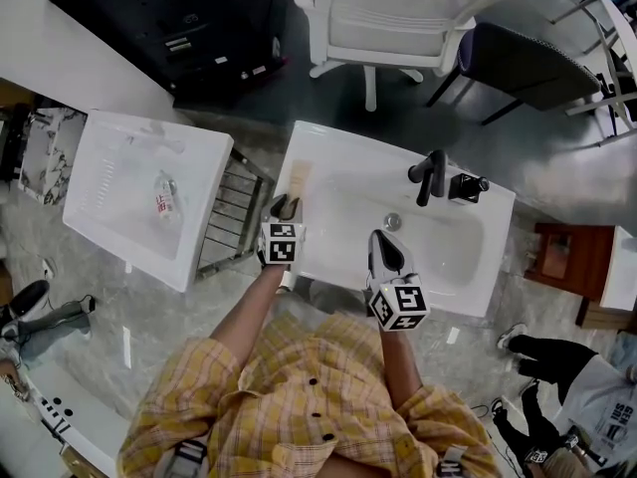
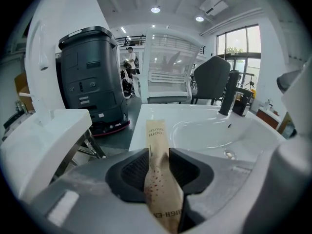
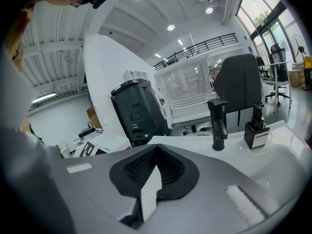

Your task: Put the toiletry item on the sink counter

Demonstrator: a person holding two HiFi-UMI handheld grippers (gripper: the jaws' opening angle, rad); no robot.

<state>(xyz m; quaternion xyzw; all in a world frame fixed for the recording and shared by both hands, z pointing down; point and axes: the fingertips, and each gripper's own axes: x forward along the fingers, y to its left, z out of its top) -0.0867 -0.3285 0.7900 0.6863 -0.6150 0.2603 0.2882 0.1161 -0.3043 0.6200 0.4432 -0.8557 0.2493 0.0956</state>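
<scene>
The toiletry item is a tan paper toothbrush packet (image 1: 298,179) lying along the left rim of the white sink counter (image 1: 328,145). In the left gripper view the packet (image 2: 157,135) runs out from between the jaws onto the counter (image 2: 195,113). My left gripper (image 1: 285,205) (image 2: 158,152) stands open, its pads flanking the packet's near end. My right gripper (image 1: 383,239) (image 3: 156,152) hovers over the basin's near edge, shut and holding nothing.
A black faucet (image 1: 432,175) and a dark soap dispenser (image 1: 466,186) stand at the sink's back. A second white basin (image 1: 100,167) with a small bottle (image 1: 165,197) lies to the left, past a metal rack (image 1: 234,212). A white chair (image 1: 378,13) stands behind.
</scene>
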